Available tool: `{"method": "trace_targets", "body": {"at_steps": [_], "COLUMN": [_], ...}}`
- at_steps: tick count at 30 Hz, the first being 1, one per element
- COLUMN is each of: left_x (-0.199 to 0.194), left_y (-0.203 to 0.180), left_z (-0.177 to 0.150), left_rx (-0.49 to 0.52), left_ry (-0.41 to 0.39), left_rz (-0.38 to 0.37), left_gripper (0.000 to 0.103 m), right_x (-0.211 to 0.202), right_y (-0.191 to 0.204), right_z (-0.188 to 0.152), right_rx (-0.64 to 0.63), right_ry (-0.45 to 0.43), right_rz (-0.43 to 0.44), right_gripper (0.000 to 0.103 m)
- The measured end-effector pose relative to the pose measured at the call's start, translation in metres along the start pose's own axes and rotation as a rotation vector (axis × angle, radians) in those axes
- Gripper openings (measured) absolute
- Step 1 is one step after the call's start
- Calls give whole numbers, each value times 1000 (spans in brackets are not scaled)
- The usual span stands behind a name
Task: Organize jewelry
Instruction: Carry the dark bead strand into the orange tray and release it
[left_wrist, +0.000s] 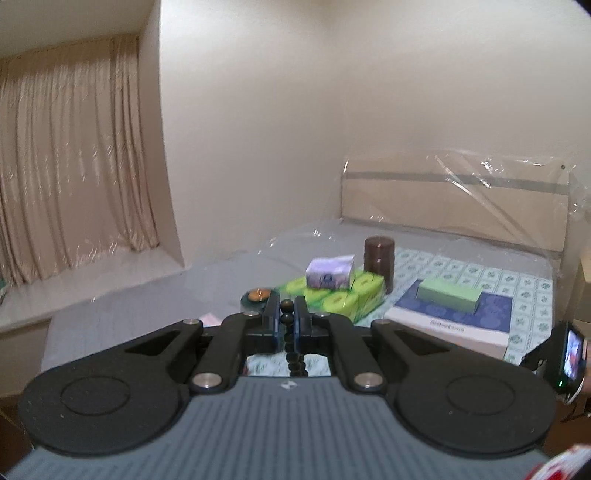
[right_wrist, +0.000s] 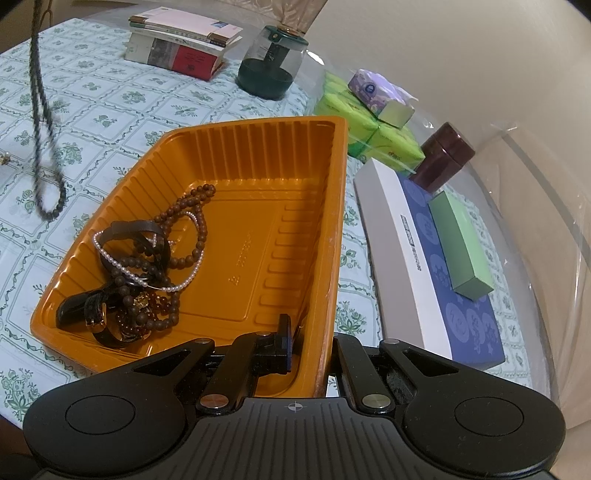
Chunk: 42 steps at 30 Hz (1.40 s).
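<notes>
My left gripper (left_wrist: 287, 314) is shut on a strand of dark beads (left_wrist: 286, 305), held high above the table. A few beads show between its fingers, and more hang below them. In the right wrist view the same dark bead strand (right_wrist: 40, 122) dangles as a long loop at the left, its bottom just over the tablecloth. The right gripper (right_wrist: 314, 350) is shut on the near right wall of an orange plastic tray (right_wrist: 258, 206). One finger (right_wrist: 283, 341) is inside the tray; the other is hidden behind the wall. A heap of jewelry (right_wrist: 147, 266) fills the tray's left end: brown bead strings, a pearl strand, black straps.
On the patterned tablecloth (right_wrist: 92, 110) stand a stack of books (right_wrist: 177, 48), a green glass jar (right_wrist: 269, 70), green and purple tissue packs (right_wrist: 369, 122), a brown canister (right_wrist: 445, 157) and a blue-and-white box (right_wrist: 436, 266) with a green box (right_wrist: 461, 247) on top. A small gold item (right_wrist: 3, 159) lies at the left edge.
</notes>
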<state>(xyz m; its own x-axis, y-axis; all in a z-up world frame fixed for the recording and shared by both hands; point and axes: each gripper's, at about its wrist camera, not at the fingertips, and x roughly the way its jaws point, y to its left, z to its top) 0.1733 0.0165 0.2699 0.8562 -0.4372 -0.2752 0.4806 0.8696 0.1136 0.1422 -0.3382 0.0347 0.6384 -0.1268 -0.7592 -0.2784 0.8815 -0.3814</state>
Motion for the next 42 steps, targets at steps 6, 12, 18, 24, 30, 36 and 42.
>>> {"method": "trace_targets", "body": {"at_steps": [6, 12, 18, 24, 30, 36, 42], "left_x": [13, 28, 41, 54, 70, 96, 131], "left_y": [-13, -22, -43, -70, -102, -137, -164], "left_z": [32, 56, 76, 90, 94, 83, 62], "left_rx": [31, 43, 50, 66, 82, 99, 115], "left_ry": [-22, -31, -48, -60, -59, 3, 95], "left_rz": [-41, -71, -118, -175, -230, -283, -321], "left_gripper": [6, 6, 6, 6, 6, 6, 6], "right_x": [0, -1, -1, -2, -4, -3, -3], "right_y": [0, 0, 0, 1, 1, 1, 0], "right_z": [0, 1, 1, 1, 1, 0, -1], "right_rx": [0, 0, -2, -5, -12, -14, -13], "right_ry": [0, -1, -1, -1, -5, -6, -7], "right_rz": [0, 3, 3, 4, 6, 8, 9], "right_gripper": [5, 5, 5, 5, 5, 5, 5]}}
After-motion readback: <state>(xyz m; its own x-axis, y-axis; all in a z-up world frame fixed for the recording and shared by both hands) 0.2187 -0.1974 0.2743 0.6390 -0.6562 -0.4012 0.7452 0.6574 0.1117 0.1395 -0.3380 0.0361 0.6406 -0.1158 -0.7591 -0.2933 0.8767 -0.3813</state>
